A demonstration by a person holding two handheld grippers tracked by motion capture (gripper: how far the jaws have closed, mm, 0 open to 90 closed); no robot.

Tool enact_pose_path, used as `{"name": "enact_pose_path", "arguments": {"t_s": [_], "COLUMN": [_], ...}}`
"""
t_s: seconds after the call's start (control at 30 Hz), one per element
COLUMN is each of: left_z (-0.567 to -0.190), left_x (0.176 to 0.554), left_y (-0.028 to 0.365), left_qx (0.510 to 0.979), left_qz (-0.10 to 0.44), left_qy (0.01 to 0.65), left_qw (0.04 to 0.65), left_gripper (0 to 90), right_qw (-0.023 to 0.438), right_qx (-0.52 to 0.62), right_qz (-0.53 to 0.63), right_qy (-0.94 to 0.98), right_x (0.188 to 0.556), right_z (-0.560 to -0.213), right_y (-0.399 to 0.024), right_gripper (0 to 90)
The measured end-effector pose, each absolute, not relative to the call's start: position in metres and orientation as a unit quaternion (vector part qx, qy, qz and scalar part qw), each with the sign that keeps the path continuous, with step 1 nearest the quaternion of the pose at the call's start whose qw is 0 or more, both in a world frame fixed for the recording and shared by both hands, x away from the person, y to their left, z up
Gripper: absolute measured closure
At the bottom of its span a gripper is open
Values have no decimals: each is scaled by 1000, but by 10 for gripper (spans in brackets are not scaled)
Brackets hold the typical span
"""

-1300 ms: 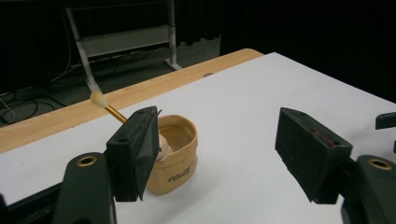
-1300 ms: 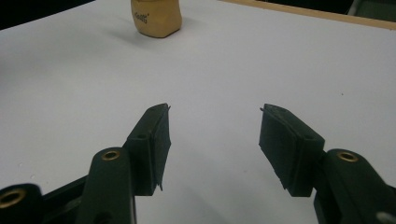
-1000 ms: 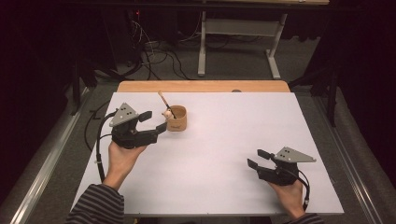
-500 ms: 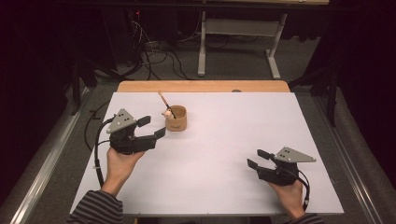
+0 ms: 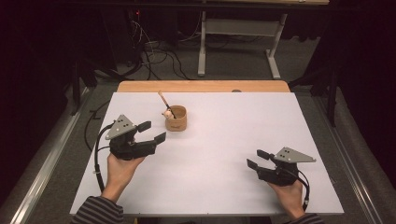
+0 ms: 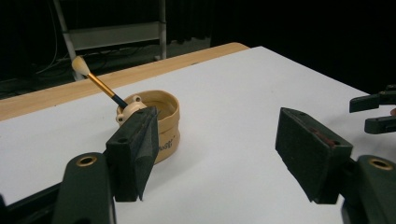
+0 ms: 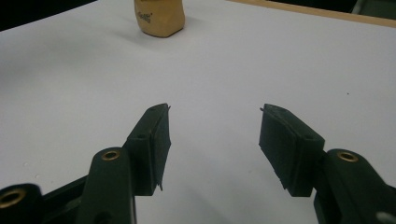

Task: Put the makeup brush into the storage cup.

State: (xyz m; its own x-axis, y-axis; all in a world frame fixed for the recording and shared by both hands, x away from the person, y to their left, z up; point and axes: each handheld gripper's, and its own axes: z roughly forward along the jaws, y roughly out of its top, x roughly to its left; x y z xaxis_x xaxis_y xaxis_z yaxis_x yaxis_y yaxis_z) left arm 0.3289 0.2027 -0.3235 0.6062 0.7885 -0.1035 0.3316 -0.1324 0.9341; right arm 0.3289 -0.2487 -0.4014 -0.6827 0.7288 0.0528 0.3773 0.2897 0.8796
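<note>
Looking down, we see a white tabletop (image 5: 210, 154), and toward its far left a squat tan wooden cup (image 5: 176, 118) with small dark lettering on its side. Leaning inside is a slim brush (image 5: 165, 104), pale tuft uppermost. Our left gripper (image 5: 152, 132), just beside the cup, and right gripper (image 5: 256, 158), well apart, gape empty.
</note>
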Motion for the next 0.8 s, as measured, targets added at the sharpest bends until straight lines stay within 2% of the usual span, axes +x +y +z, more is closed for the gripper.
{"name": "enact_pose_path", "arguments": {"t_s": [0.8], "left_z": [-337], "left_x": [315], "left_y": [199], "left_qx": [734], "left_qz": [231], "left_qy": [378], "left_qw": [514], "left_gripper": [308], "right_qw": [183], "right_qx": [354], "right_qz": [478], "right_qy": [783], "right_x": [328], "right_z": [-401], "right_y": [-248], "right_gripper": [450]}}
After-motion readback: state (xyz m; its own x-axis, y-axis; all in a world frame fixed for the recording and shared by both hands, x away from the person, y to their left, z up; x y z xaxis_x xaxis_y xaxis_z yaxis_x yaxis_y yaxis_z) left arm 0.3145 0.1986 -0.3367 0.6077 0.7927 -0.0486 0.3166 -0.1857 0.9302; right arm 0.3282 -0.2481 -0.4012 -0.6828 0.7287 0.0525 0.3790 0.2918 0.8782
